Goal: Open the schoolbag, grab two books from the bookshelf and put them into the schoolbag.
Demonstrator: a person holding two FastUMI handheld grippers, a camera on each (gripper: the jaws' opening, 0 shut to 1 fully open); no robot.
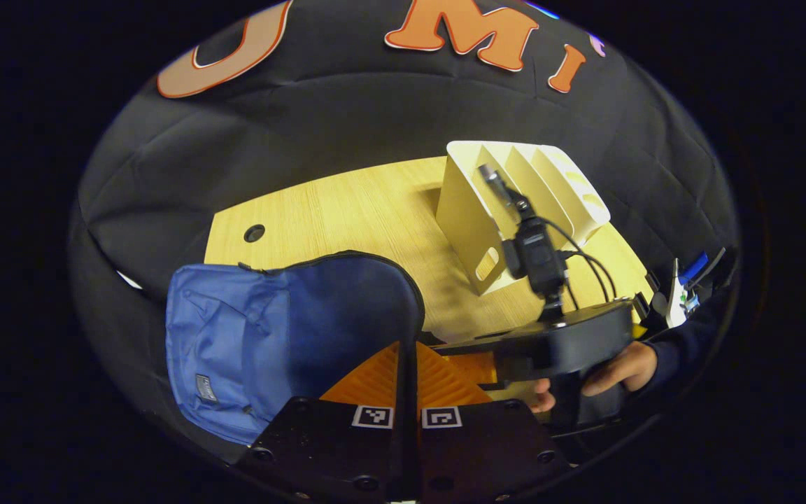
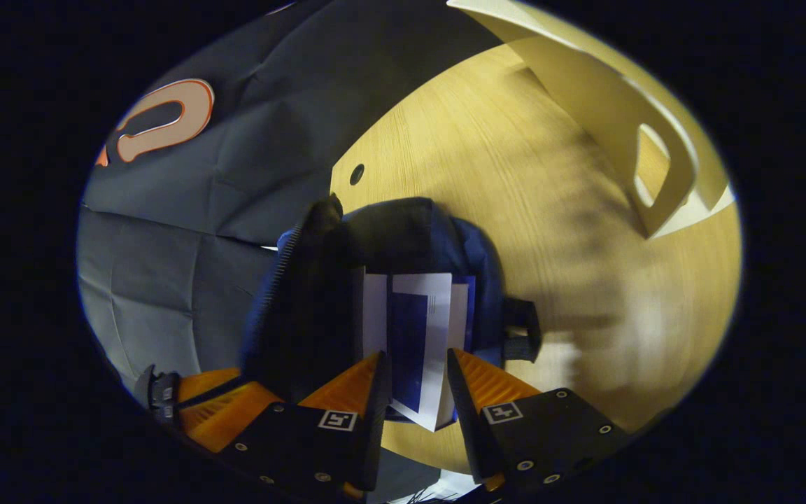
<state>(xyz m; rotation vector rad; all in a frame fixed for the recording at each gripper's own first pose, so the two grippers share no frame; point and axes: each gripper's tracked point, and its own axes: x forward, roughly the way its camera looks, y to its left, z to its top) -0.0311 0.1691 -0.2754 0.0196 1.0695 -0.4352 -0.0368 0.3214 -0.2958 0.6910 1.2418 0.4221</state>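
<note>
A: Left gripper (image 1: 407, 392) state?
B: Fingers pressed together, no gap, nothing between. Parked just off the open rim of the schoolbag (image 1: 284, 336), which lies flat at the near-left part of the table (image 1: 347, 210), blue front pocket hanging past the table's left edge.

A: Right gripper (image 2: 413, 378)?
B: Fingers spread to a moderate gap, a book (image 2: 418, 336) standing between them. Contact of either finger with the cover: cannot tell. Book's far end already inside the bag mouth, near end sticking out toward the camera. Second white-edged book (image 2: 373, 311) tucked just beside it on the left, deeper in the bag.

A: Bookshelf?
B: White divider rack (image 1: 515, 203) on the far-right part of the table, well apart from the bag. Slots look vacant from the left gripper view. Side wall with a cutout handle at upper right in the right gripper view.

A: Room to move?
B: Bare wood strip between bag and rack, wide. Cable hole (image 1: 254, 233) near the table's far-left corner. Right gripper body and the hand (image 1: 613, 371) holding it sit over the near-right edge, close beside the left fingers. Bag flap upright on the left of the opening, tight against the books.
</note>
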